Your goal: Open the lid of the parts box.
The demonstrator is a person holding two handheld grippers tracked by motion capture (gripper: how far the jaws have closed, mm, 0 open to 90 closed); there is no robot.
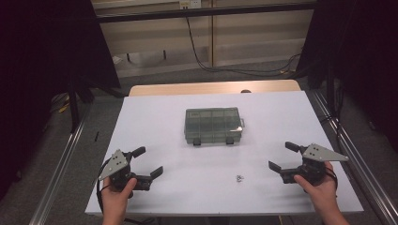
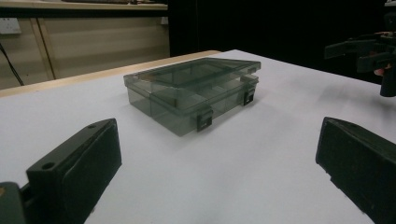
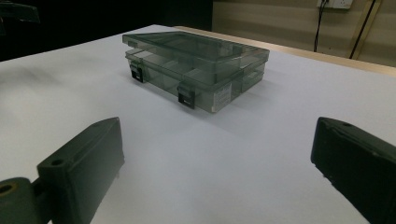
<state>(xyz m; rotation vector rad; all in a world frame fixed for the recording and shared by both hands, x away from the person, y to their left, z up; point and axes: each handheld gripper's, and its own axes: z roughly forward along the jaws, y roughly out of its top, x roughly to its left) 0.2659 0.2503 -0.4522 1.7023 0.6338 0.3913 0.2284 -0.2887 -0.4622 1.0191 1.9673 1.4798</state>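
A white rectangular tabletop (image 1: 187, 187) fills the middle of the high view, its far edge a strip of pale wood, with grey floor, dark curtains at both sides and a beige wall with black cables along the top. A smoky translucent plastic compartment box (image 1: 214, 125) with two black latches sits shut at centre frame. The left gripper (image 1: 149, 161) at lower left and the right gripper (image 1: 281, 156) at lower right both hold their jaws wide apart, empty. A small silvery bit (image 1: 239, 178) lies at lower centre. The right gripper view reveals a white label on the box's side.
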